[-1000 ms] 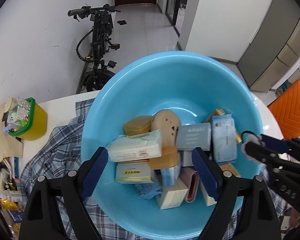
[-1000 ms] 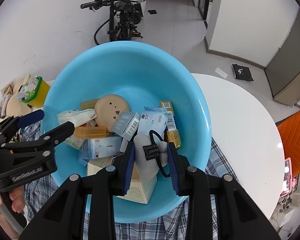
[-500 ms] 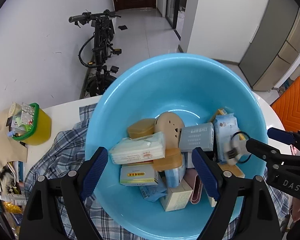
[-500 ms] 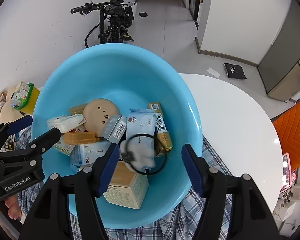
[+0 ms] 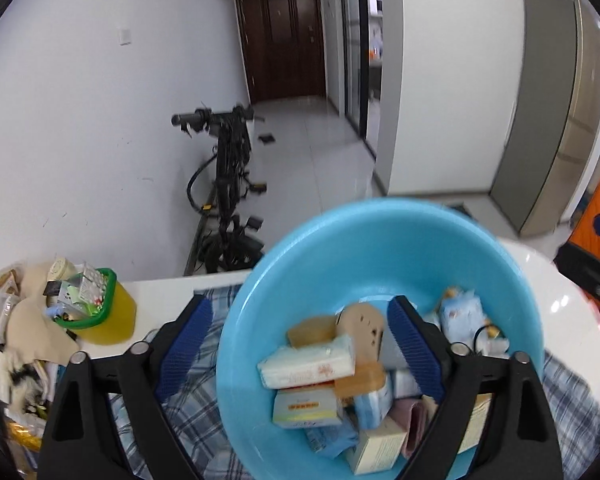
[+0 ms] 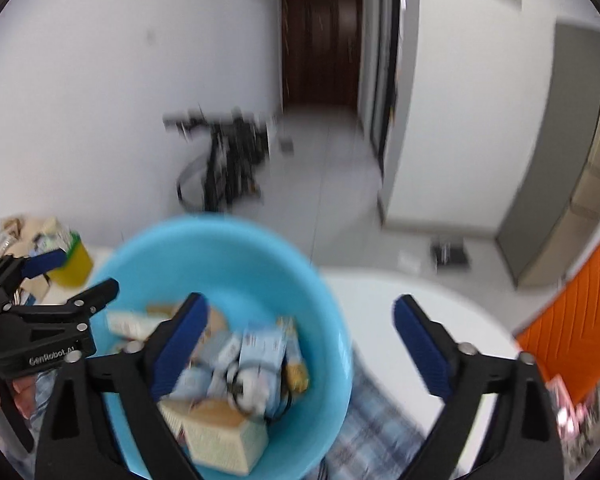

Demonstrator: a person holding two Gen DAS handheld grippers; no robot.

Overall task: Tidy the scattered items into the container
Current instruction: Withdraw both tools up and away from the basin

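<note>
Both your tools stand wide and empty

Your left tool [image 5: 296,344] tilts downward, its blue pads [image 5: 184,344] well apart after just widening, nothing pressed between them. Your right tool [image 6: 300,344] has just spread to its widest, its pads [image 6: 420,344] clear of everything. Your left hand [image 6: 4,396] grips its tool's handle at the right view's lower left edge.

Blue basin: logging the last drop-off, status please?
Both hand-held grippers open, empty. Blue basin holds the boxes and packets. Nothing in the way.
</note>
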